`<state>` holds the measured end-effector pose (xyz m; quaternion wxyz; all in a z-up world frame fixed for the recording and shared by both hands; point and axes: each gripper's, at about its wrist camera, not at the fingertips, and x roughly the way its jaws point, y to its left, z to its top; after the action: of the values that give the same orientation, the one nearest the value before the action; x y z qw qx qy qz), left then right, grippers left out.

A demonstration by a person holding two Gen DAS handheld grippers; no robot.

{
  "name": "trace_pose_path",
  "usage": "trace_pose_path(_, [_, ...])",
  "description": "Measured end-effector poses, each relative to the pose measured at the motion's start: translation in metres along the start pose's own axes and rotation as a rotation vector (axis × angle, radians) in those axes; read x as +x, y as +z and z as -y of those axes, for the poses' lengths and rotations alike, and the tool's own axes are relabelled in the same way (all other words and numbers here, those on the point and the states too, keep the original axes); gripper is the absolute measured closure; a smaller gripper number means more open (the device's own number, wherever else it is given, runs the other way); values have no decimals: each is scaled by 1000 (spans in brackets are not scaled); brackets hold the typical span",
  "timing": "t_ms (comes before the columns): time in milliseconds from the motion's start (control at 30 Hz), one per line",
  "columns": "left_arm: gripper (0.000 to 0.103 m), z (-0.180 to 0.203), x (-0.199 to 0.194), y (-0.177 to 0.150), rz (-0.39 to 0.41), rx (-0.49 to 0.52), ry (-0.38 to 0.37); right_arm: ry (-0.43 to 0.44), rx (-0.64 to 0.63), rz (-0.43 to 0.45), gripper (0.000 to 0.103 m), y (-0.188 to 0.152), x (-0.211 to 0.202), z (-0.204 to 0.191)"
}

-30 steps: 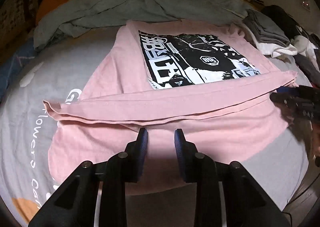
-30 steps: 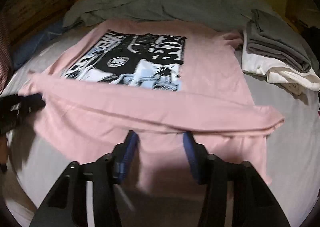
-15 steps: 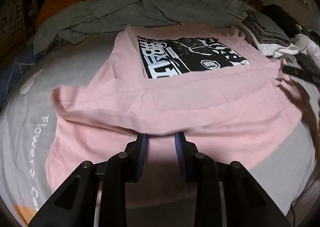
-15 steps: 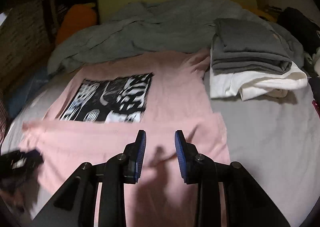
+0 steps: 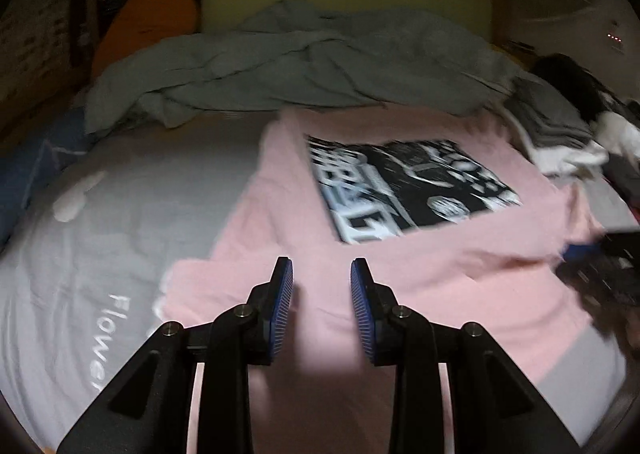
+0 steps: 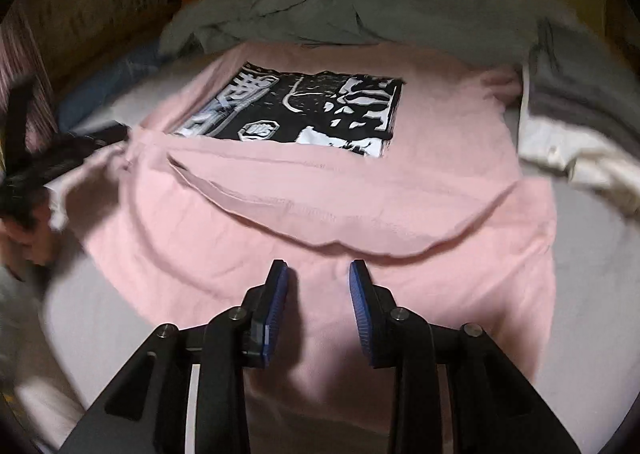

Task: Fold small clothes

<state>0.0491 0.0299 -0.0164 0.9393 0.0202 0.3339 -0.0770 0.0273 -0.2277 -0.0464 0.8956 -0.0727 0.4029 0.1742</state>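
A pink T-shirt (image 5: 420,278) with a black-and-white print (image 5: 404,186) lies flat on the bed, its near hem folded up over the lower body. It also shows in the right wrist view (image 6: 320,206), print (image 6: 304,114) at the far side. My left gripper (image 5: 321,286) is open and empty above the shirt's near left part. My right gripper (image 6: 318,282) is open and empty above the near edge, just below the folded hem. Each gripper shows blurred at the edge of the other's view.
A rumpled grey blanket (image 5: 304,66) lies behind the shirt. A stack of folded grey and white clothes (image 6: 576,122) sits to the right. An orange cushion (image 5: 148,22) is at the back left. The grey bedsheet (image 5: 92,262) has white lettering.
Both grippers have let the folded hem drop onto the shirt and pulled back. The left view has swung left and the right view back to the shirt's centre.
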Motion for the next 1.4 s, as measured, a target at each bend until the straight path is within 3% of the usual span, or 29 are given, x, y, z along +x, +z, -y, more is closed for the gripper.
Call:
trace_pose_path(267, [54,37,3,3,13,105,-90,-174,169,160,71,17,-11,39])
trace_pose_path(367, [53,45,12,11,-44,100,-293,-76,197,187,71,19,-25,53])
trace_pose_path(400, [53,51,15,15,-59,135,-325,-65,197,193,71,19,-29,55])
trace_pose_path(500, [53,69,25,30,-49,291,-232,-85,186,204,69,18,-35,60])
trace_pose_path(567, [55,72,40,41,-106,307,-260,-104,201,195,68,16,-36,65])
trace_pose_path(633, [75,74,53,46,-176,278,-331,-98,240,183,68,14,-38,75])
trace_pose_path(700, [75,76,54,45,-181,258,-370,-81,271,185,68,11,-42,83])
trace_pose_path(833, [77,84,53,34,-174,297,-332,-72,285,205,68,9,-52,91])
trace_pose_path(867, [84,83,55,33,-175,299,-317,-71,288,210,68,9,-55,92])
trace_pose_path(900, [101,83,56,33,-177,302,-302,-69,293,215,68,9,-57,93])
trace_pose_path(1100, [102,82,53,45,-89,306,-266,-90,293,221,68,8,-64,93])
trace_pose_path(1333, [101,84,83,59,-127,329,-146,-130,363,223,68,5,-64,108])
trace_pose_path(1400, [95,79,87,60,-169,304,-150,-143,376,220,68,4,-64,111])
